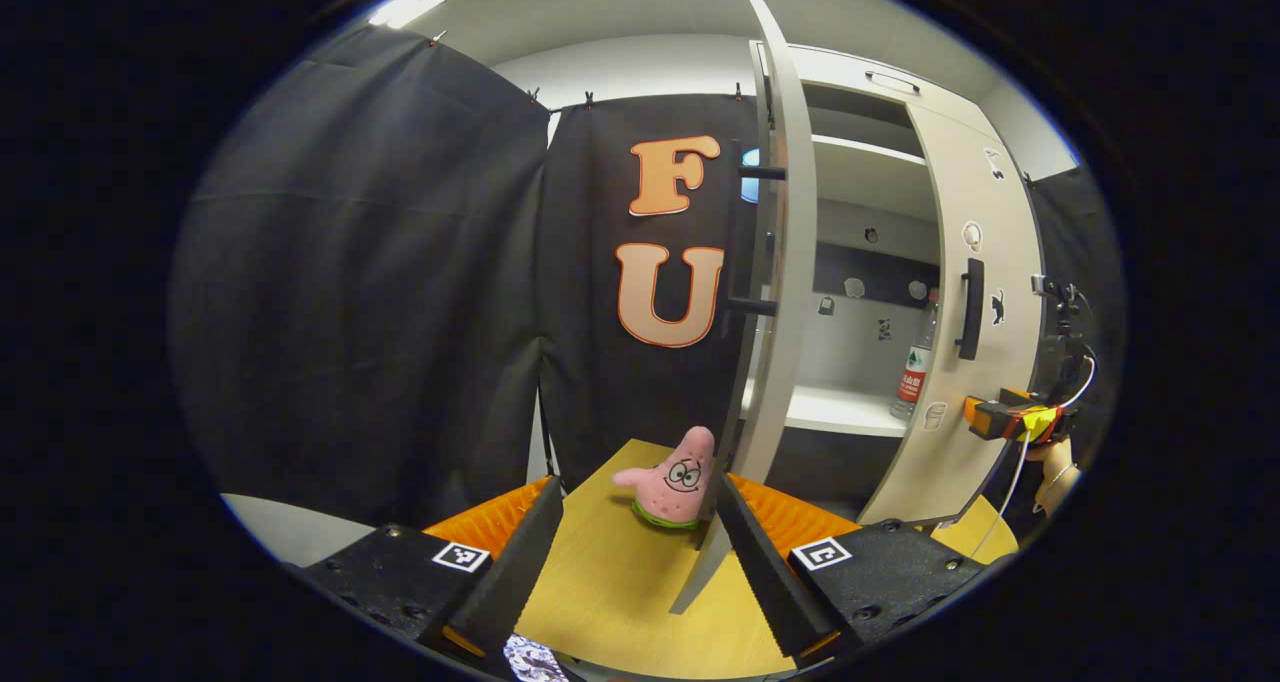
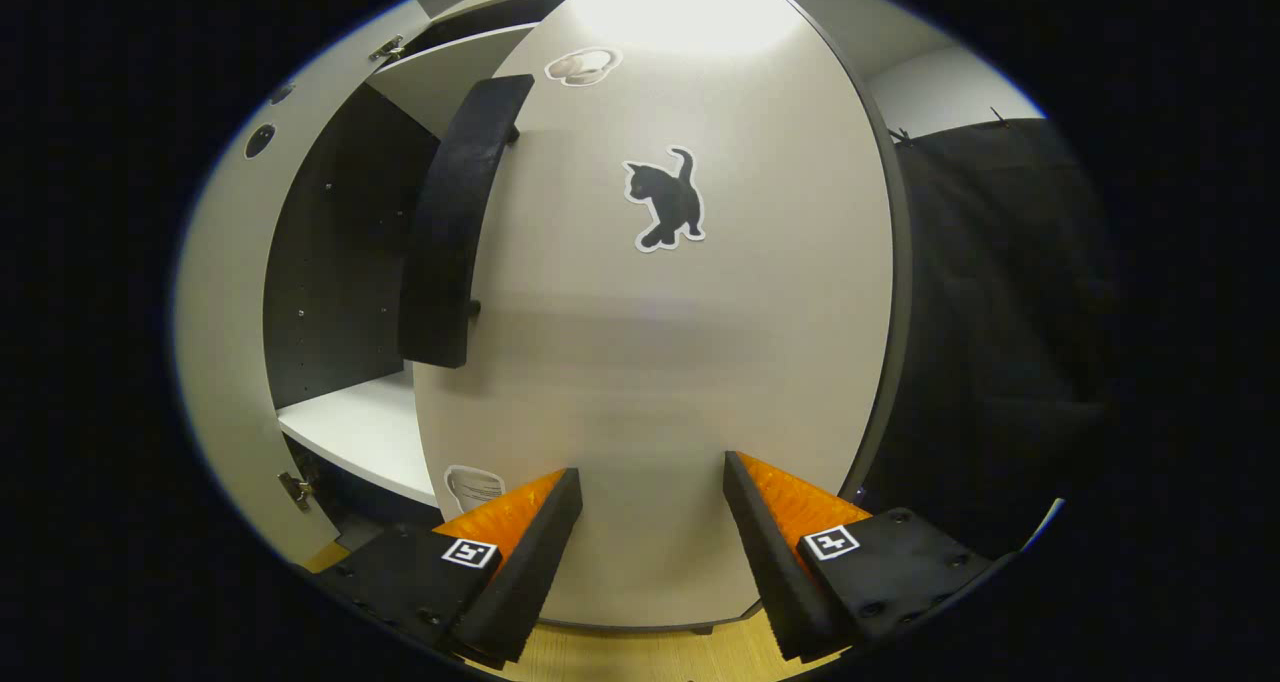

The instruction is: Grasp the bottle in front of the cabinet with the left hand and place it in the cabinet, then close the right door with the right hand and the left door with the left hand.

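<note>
- The bottle [image 1: 914, 367], clear plastic with a red label, stands upright on the cabinet's [image 1: 860, 212] lower shelf [image 1: 835, 409].
- The left gripper [image 1: 640, 552] is spread wide and empty, facing the left door [image 1: 785, 262].
- The right gripper [image 2: 645, 532] is spread wide and empty, close to the right door [image 2: 680, 342].

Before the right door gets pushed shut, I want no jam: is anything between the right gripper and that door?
Nothing visible does. The right gripper is open and faces the right door squarely at close range, below its handle. The bottle already stands on the cabinet shelf.
</note>
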